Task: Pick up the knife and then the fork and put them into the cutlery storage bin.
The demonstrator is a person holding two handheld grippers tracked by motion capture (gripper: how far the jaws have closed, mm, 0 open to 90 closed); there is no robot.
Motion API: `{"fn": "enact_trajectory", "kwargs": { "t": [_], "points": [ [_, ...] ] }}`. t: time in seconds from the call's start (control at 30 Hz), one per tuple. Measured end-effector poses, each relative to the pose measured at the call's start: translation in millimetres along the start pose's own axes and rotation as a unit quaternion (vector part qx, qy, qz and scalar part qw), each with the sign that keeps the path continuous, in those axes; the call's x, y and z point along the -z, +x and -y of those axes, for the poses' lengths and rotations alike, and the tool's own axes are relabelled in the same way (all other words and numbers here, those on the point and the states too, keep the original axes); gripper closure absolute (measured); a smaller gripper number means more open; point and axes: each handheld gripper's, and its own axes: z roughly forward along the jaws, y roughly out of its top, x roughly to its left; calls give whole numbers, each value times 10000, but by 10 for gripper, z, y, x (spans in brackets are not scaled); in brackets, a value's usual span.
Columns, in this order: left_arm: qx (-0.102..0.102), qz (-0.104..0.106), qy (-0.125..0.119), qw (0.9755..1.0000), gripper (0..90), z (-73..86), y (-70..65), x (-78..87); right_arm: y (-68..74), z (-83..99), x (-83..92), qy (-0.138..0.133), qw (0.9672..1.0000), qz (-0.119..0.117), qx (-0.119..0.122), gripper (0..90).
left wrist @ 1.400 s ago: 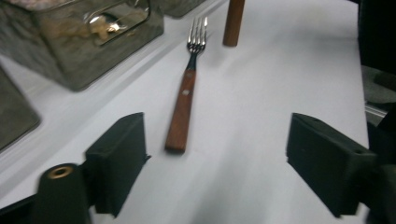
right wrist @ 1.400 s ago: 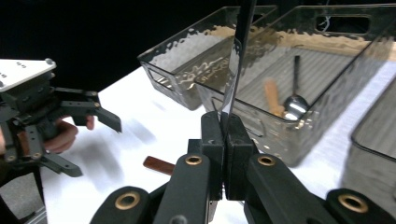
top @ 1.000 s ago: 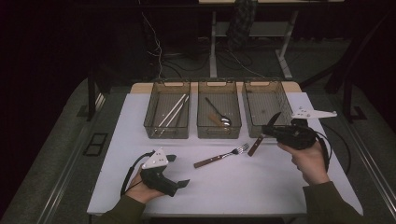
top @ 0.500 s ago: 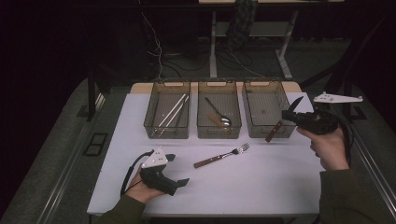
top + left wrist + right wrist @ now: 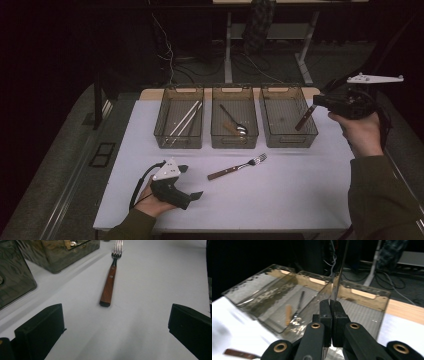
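A knife with a brown wooden handle (image 5: pixel 303 120) hangs tilted over the right side of the right bin (image 5: pixel 287 145). My right gripper (image 5: pixel 324 100) is shut on its blade (image 5: pixel 340 272), which sticks up thin from between the closed jaws (image 5: pixel 331 312). A fork with a wooden handle (image 5: pixel 237 166) lies on the white table in front of the bins. My left gripper (image 5: pixel 191 182) rests on the table at the front left, open, with the fork (image 5: pixel 110 285) lying a short way ahead of its jaws and nothing between them (image 5: pixel 115 325).
Three clear bins stand in a row at the back of the table. The left bin (image 5: pixel 178 145) holds chopsticks (image 5: pixel 186 117), the middle bin (image 5: pixel 235 146) a spoon (image 5: pixel 232 120). Dark floor, cables and table legs lie beyond the far edge.
My right gripper has lifted the knife from beside the fork and carried it up and to the right, over the right bin. The left gripper has stayed put.
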Motion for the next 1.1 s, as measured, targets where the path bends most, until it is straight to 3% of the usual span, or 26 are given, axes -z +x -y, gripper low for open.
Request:
{"fn": "enact_trajectory", "kwargs": {
  "t": [0.3, 0.7, 1.1],
  "points": [
    [27, 10, 23, 10000, 0, 3, -1, -1, -214, -110, -142, 148, 9991, 399, -53, 883],
    [62, -14, 15, 10000, 0, 4, 3, 3, -455, 115, -342, 946, 9930, 693, -143, 883],
    [66, 28, 71, 9999, 0, 6, 0, -9, -496, 313, -619, 1661, 9851, 453, -39, 883]
  ]
}}
